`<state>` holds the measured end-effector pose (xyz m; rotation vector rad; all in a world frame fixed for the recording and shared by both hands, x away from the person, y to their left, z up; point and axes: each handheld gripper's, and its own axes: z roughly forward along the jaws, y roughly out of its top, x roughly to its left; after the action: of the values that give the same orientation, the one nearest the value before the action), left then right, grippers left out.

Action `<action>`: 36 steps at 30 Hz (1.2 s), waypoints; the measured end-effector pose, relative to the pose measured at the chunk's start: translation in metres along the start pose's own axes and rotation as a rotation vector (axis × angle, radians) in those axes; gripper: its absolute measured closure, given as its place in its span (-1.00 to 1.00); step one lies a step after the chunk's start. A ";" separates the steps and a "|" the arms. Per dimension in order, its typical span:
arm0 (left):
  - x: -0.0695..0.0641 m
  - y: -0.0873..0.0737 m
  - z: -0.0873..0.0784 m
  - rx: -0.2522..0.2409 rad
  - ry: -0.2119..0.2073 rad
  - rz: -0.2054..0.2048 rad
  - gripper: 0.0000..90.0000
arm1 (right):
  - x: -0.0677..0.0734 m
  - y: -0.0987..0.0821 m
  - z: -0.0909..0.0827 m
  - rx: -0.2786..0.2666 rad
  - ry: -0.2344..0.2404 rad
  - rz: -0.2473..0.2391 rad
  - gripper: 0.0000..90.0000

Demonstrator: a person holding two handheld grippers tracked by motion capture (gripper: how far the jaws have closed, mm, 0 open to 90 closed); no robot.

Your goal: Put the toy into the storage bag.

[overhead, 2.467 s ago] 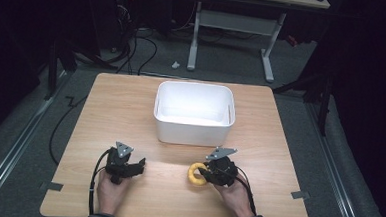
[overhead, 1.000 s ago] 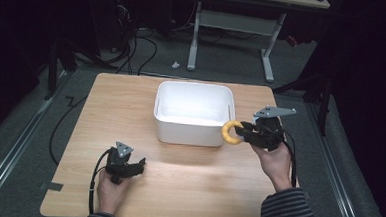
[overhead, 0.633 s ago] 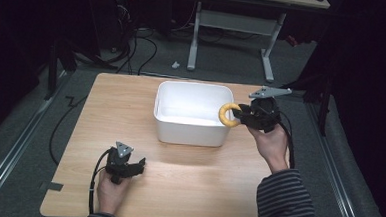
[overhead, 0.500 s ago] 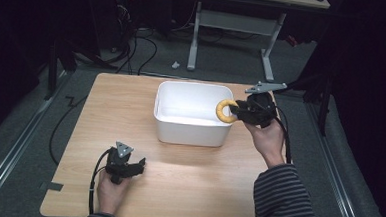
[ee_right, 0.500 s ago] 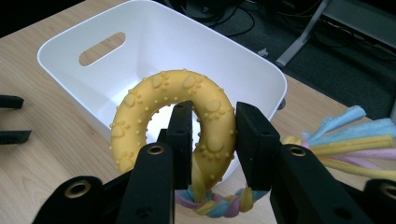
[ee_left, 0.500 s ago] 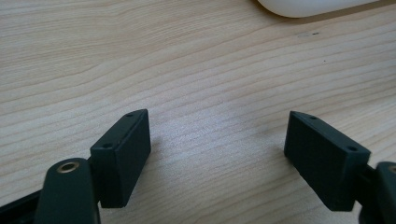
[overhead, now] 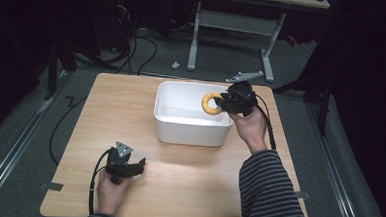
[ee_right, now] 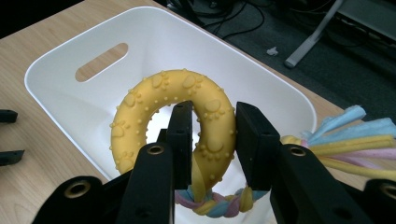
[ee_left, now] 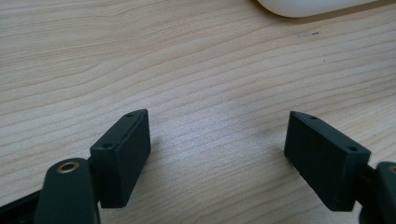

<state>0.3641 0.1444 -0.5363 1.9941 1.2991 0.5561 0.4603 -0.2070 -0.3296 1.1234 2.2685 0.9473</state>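
High view, near edge first: left gripper [overhead: 137, 166] sits low on the light wooden table [overhead: 131, 105], jaws spread wide with nothing between them (left gripper view shows bare wood there). Farther back, right gripper [overhead: 220, 104] clamps the yellow rubber paw-print ring toy [overhead: 211, 104] with pastel braided rope, held above the white plastic bin [overhead: 180, 130].

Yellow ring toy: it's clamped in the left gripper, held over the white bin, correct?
Not quite: the right gripper clamps the yellow ring toy over the white bin, as the right gripper view shows. The left gripper is open over the table.
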 end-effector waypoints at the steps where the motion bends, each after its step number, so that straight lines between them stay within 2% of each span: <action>1: 0.000 0.000 0.000 0.000 0.000 0.000 -0.49 | 0.000 0.000 0.000 0.000 0.000 0.000 0.53; 8: 0.000 0.000 0.000 0.000 0.001 0.000 -0.49 | 0.004 0.000 0.022 0.048 0.009 -0.004 0.53; 18: 0.000 0.000 0.000 0.000 0.000 0.000 -0.49 | 0.014 -0.003 0.043 0.101 0.042 -0.022 0.53; 23: 0.000 0.000 0.000 0.000 0.000 0.000 -0.49 | 0.017 -0.005 0.048 0.121 0.057 -0.018 0.54; 28: 0.000 0.000 0.000 0.000 0.000 0.000 -0.49 | 0.019 -0.007 0.051 0.144 0.070 -0.039 0.55; 36: 0.000 0.000 0.000 0.000 0.000 0.000 -0.49 | 0.024 -0.009 0.050 0.150 0.098 -0.051 0.55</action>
<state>0.3640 0.1443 -0.5363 1.9943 1.2986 0.5560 0.4732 -0.1719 -0.3713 1.0965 2.4697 0.8413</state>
